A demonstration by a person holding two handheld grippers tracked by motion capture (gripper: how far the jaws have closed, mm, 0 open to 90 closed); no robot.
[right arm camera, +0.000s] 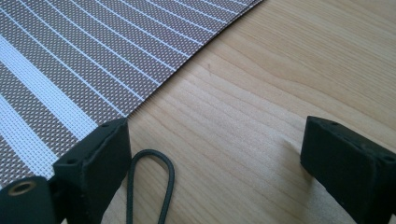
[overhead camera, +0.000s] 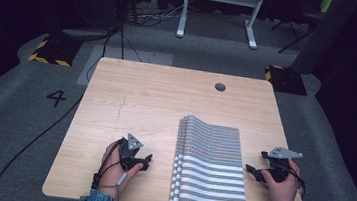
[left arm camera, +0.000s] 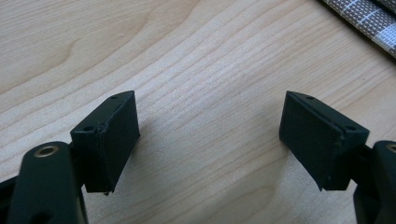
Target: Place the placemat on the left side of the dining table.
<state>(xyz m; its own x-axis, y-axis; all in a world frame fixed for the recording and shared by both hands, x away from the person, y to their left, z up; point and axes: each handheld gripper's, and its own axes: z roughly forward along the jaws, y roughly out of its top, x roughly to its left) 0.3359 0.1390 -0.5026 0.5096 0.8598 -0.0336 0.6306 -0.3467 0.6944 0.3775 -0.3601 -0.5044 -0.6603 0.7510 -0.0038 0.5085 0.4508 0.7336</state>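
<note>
Two grippers rest low over the wooden table [overhead camera: 133, 85], one on each side of a stack of striped woven mats [overhead camera: 210, 164] that lies at the near edge, right of centre; we hold the left gripper [overhead camera: 147, 159] a little way off the stack's left side, and the right gripper [overhead camera: 254, 165] just beside its right edge. In the left gripper view the jaws stand spread wide over bare wood, nothing between them, with a corner of the mats [left arm camera: 369, 18] at the top right; in the right gripper view the jaws are likewise spread and empty, one jaw at the very border of the mats [right arm camera: 70, 70], and a loop of dark cord [right arm camera: 152, 182] lies on the wood between them.

We judge the main risk to be a poor pinch: the mats are thin and lie flat, so a jaw may slide over the top layer instead of under it; we might lift one mat and leave the rest, or push the stack askew; the loose cord could also get caught in the closing jaws.
</note>
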